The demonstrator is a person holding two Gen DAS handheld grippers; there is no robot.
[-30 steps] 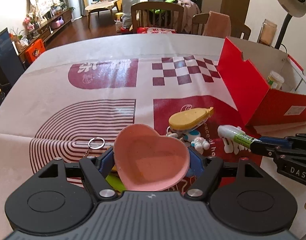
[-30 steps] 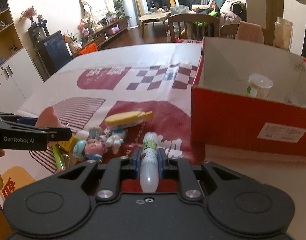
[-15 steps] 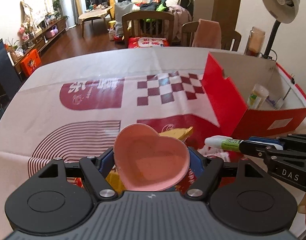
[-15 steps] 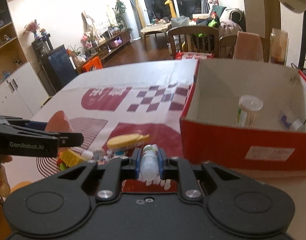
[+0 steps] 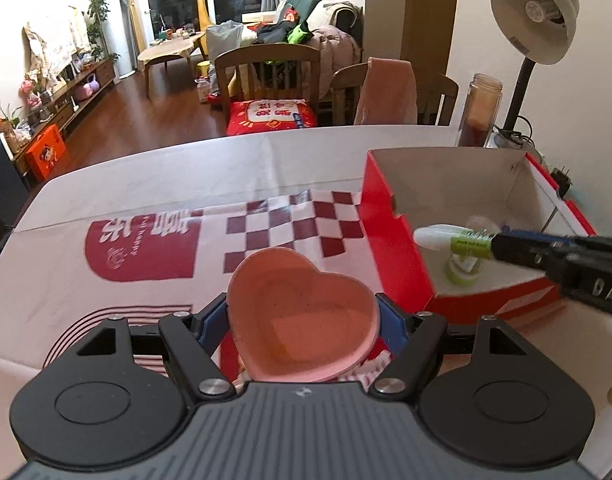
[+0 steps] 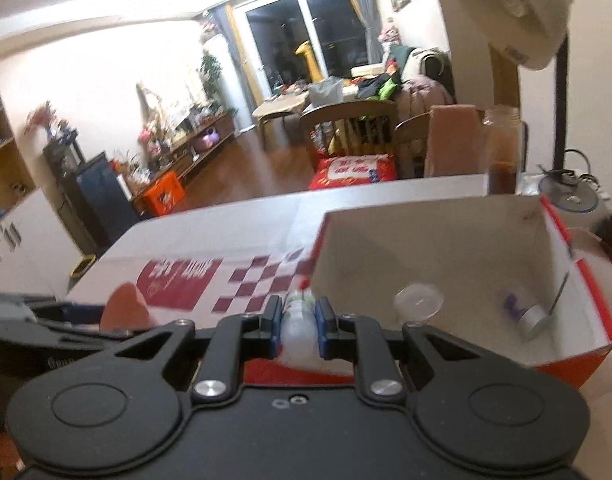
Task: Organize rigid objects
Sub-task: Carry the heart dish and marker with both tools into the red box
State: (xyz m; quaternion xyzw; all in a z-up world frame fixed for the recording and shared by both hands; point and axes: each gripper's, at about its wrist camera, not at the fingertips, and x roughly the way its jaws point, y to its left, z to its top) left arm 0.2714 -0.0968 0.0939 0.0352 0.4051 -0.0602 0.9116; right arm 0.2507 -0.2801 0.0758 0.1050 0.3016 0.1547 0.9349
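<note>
Pink, heart-shaped and shallow, the smooth plastic dish (image 5: 302, 316) sits clamped by its two flanks between the blue pads of the left gripper (image 5: 304, 320), whose jaws stand wide around it. It hangs above the white worktop cloth with dark-red checks (image 5: 294, 224), short of the box and to its left. The dish is hard and glossy with sloping sides, so I judge the hold shallow; a tilt or a knock on the box wall could let it slide out of the pads.

Further right stands the red cardboard box with a pale inside (image 5: 389, 240), its top open and its walls thin and stiff. Inside lie a small clear-lidded jar (image 6: 419, 300) and a short silver-capped tube (image 6: 529, 320), well apart from each other.

Over the box's near edge, the right gripper (image 6: 300, 320) has its jaws drawn narrow on a slim white plastic tube with a green label (image 5: 453, 238), round and slick, its rounded tip pointing left. Both tools are converging on one opening, so they could collide above it. Let go from this height, the round tube could roll or bounce against the jar, and the light box could shift if its wall is struck.
</note>
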